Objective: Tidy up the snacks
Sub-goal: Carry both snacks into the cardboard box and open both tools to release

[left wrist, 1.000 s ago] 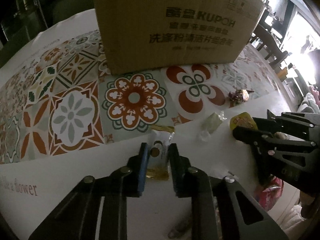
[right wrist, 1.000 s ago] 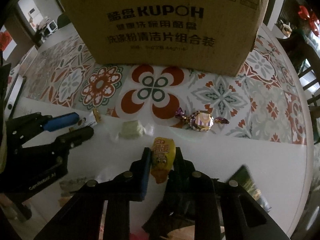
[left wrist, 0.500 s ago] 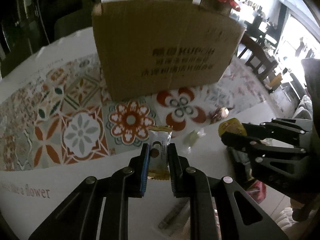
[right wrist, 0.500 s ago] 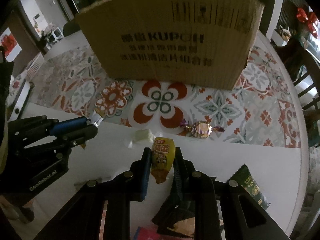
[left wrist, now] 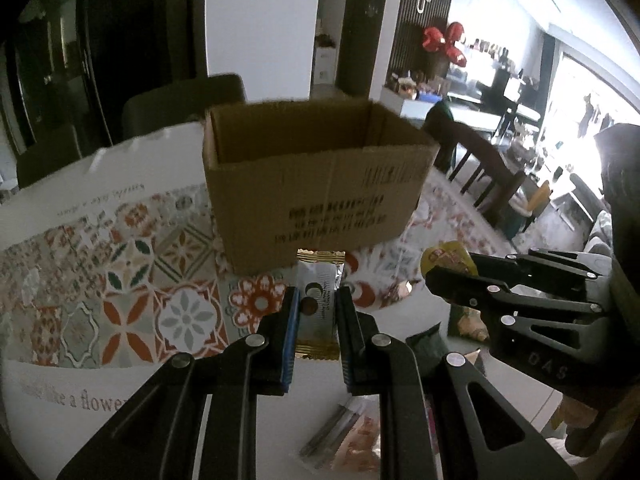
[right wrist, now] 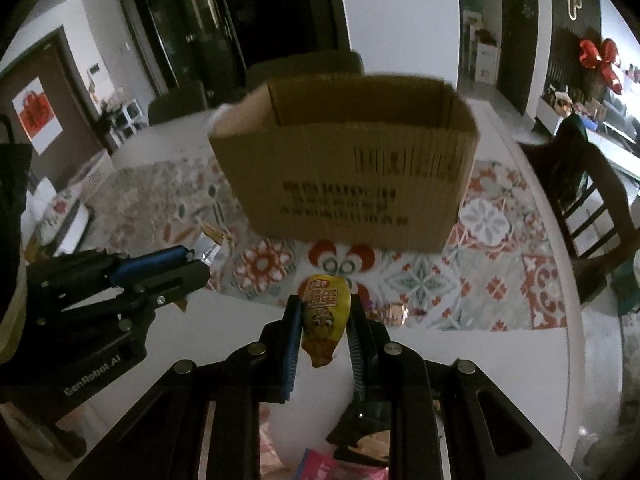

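On the left wrist view: my left gripper (left wrist: 317, 312) is clamped on a white snack bar (left wrist: 316, 300) with gold ends, held clear above the table (left wrist: 132, 384).
Box, left view: the cardboard box (left wrist: 316, 200) stands open on the patterned cloth (left wrist: 120, 280) ahead of me; what I can see of its inside looks bare, but the floor of it is hidden.
Right gripper, left view: my right gripper (left wrist: 448, 268) reaches in from the right, a yellow packet (left wrist: 448, 256) pinched at its tip.
Left on the table, left view: a clear wrapped snack (left wrist: 344, 436) lies below my fingers, with dark packets just beside it.
On the right wrist view: the right gripper (right wrist: 325, 316) is closed on the yellow packet (right wrist: 325, 316), held upright and off the table.
Box, right view: the cardboard box (right wrist: 352, 176) sits straight ahead, mouth open, well within reach.
Left gripper, right view: the left gripper (right wrist: 192, 260) shows at the left edge, its bar's foil end poking out.
Leftovers, right view: a foil-wrapped candy (right wrist: 390, 312) lies on the cloth, a pink packet (right wrist: 324, 466) below.
Progress, as I judge it: early; two snacks are in hand and not yet dropped in, several more wait.
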`<action>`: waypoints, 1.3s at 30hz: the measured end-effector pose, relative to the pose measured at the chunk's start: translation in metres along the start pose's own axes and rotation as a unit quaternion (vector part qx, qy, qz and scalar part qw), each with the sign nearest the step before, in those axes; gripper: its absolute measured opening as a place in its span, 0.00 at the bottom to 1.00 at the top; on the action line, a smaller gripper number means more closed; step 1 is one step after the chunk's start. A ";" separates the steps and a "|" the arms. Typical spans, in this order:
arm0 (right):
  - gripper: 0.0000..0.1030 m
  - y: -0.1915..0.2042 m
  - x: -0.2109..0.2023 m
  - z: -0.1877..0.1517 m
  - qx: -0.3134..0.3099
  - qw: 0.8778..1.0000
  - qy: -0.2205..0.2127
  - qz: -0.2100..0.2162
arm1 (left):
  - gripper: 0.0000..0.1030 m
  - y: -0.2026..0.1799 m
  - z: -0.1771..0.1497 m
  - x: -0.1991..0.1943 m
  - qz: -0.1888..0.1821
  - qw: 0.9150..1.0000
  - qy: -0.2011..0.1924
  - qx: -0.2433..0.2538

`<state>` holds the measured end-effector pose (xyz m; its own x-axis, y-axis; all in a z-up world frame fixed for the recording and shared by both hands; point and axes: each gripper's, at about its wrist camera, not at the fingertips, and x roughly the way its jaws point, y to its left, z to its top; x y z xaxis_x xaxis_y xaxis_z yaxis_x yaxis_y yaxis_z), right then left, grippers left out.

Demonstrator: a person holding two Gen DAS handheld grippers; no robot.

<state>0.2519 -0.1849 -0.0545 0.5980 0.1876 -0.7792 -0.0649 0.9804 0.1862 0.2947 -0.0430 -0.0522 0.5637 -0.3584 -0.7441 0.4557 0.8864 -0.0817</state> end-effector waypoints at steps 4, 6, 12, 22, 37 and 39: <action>0.23 0.001 -0.018 0.008 -0.003 1.000 -0.028 -0.001 | 0.19 -0.005 0.010 -0.016 0.002 1.000 -0.024 0.002; 0.23 0.001 -0.026 0.012 -0.003 0.999 -0.041 -0.001 | 0.19 -0.006 0.016 -0.024 0.004 0.999 -0.038 0.003; 0.23 0.001 -0.045 0.030 -0.005 0.997 -0.081 -0.003 | 0.19 -0.008 0.035 -0.038 0.012 0.997 -0.075 0.007; 0.23 -0.006 -0.062 0.063 -0.010 0.991 -0.136 -0.007 | 0.19 -0.007 0.069 -0.049 0.021 0.992 -0.124 0.015; 0.23 -0.020 -0.040 0.111 -0.018 0.989 -0.149 -0.005 | 0.19 0.003 0.118 -0.025 0.031 0.990 -0.138 0.015; 0.23 -0.023 -0.034 0.117 -0.021 0.989 -0.147 -0.006 | 0.19 0.006 0.126 -0.016 0.030 0.991 -0.133 0.010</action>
<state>0.3268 -0.2207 0.0374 0.8050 0.1566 -0.5722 -0.0859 0.9851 0.1487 0.3747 -0.0687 0.0429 0.7510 -0.3722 -0.5454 0.4283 0.9033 -0.0268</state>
